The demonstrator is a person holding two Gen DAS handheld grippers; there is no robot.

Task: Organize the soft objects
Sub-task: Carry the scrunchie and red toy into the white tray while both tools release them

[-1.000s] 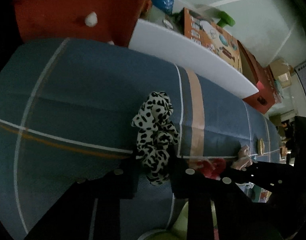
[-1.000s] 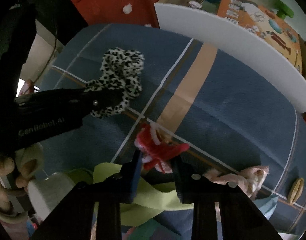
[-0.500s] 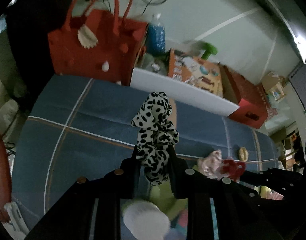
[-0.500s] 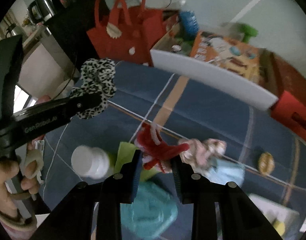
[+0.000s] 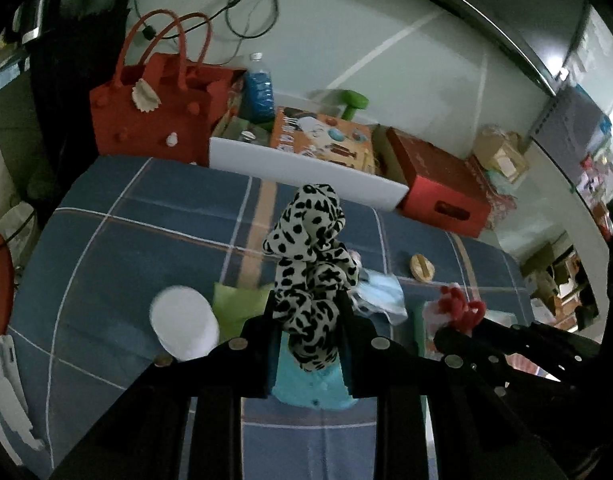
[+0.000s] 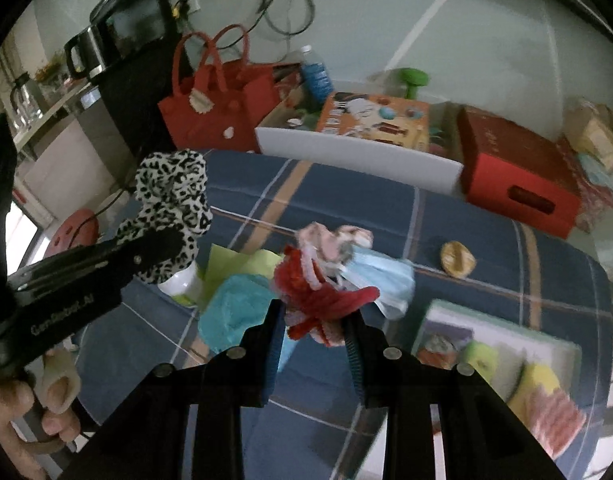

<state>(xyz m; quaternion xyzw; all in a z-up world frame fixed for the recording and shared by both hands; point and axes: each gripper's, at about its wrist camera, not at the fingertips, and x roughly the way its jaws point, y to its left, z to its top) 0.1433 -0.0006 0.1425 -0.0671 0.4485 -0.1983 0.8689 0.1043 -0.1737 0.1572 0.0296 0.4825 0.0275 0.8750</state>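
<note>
My left gripper [image 5: 309,320] is shut on a black-and-white spotted scrunchie [image 5: 310,256], held up above the blue checked tablecloth [image 5: 118,240]. The same scrunchie [image 6: 170,208] and left gripper [image 6: 158,246] show at the left of the right wrist view. My right gripper [image 6: 315,318] is shut on a red fuzzy scrunchie [image 6: 320,294], also lifted; it appears as the red scrunchie [image 5: 460,308] at the right of the left wrist view. On the cloth below lie a turquoise soft item [image 6: 234,308], a pink scrunchie [image 6: 332,242], a light blue face mask [image 6: 380,274] and a green cloth [image 6: 234,262].
A white round container [image 5: 184,326] stands by the green cloth. A white tray [image 6: 502,344] with colourful items sits at the right. A small wooden piece [image 6: 458,260] lies on the cloth. Behind the table are a white board [image 5: 306,168], a red bag [image 5: 150,116] and boxes.
Both grippers have risen and pulled back from the table, each still holding its scrunchie. The view widened, so the pile of soft items, the tray and the room behind came into sight.
</note>
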